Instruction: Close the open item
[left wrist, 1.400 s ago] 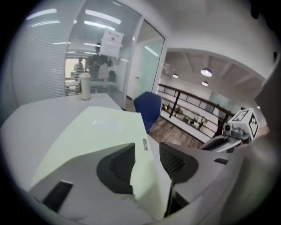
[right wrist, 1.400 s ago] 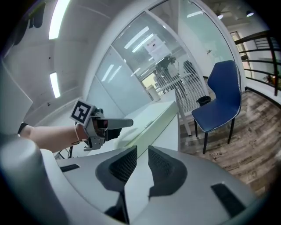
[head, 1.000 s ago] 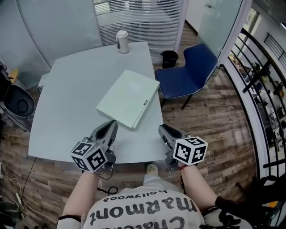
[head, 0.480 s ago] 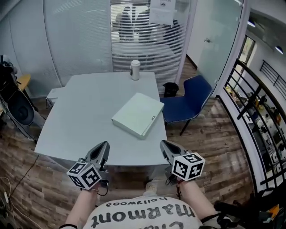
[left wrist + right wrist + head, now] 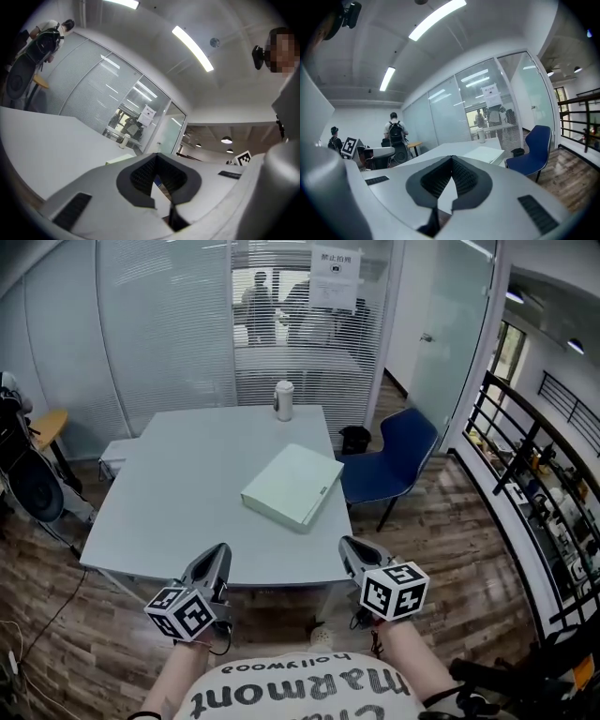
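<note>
A pale green flat case (image 5: 292, 485) lies closed on the grey table (image 5: 178, 493), towards its right side; it also shows far off in the right gripper view (image 5: 485, 152). My left gripper (image 5: 217, 554) hangs off the table's near edge, pointing level, its jaws shut and empty (image 5: 156, 154). To its right, my right gripper (image 5: 349, 547) is level with it, also clear of the table, tips meeting with nothing between them (image 5: 452, 156). Both grippers are well short of the case.
A white lidded cup (image 5: 283, 399) stands at the table's far edge. A blue chair (image 5: 398, 460) and a black bin (image 5: 355, 439) sit right of the table. A black railing (image 5: 525, 474) runs along the right. People stand behind the glass wall.
Both grippers have drawn back from the table edge towards the person and risen. The head view has lifted, so the table looks farther away. The case has stayed closed and still.
</note>
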Motion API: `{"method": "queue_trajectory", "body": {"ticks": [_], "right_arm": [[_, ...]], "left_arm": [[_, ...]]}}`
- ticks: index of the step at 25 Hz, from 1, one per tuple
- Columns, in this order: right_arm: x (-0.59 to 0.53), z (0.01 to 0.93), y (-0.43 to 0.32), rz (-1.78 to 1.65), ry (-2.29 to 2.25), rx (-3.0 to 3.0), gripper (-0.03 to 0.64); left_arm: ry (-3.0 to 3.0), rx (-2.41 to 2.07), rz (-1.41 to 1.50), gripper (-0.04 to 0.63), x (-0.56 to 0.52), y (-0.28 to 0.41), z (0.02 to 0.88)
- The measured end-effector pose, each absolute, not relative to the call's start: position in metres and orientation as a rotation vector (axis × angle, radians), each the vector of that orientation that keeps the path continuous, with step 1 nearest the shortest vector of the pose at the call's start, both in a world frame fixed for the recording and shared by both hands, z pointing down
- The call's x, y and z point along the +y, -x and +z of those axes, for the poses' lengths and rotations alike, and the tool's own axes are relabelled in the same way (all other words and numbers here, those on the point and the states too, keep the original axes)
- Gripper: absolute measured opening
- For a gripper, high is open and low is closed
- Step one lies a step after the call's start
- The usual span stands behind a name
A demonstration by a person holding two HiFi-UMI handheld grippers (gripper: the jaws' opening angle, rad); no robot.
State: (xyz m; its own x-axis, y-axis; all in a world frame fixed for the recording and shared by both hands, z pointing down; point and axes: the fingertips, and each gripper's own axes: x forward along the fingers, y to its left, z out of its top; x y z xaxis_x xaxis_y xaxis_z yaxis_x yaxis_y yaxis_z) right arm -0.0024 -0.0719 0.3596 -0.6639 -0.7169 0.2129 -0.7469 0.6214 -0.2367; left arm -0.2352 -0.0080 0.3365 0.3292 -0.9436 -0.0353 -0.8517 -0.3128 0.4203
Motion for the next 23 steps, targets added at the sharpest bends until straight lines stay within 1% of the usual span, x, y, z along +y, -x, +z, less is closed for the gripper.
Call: {"method": "queue_trajectory", "body": {"ticks": [23], "right_arm": [[-0.037,0.372,0.001,0.490,-1.313,-2.701,0.002]], "left_arm": [[-2.334,-1.504,-0.374,-0.005,0.012,0.228,0.342]]}}
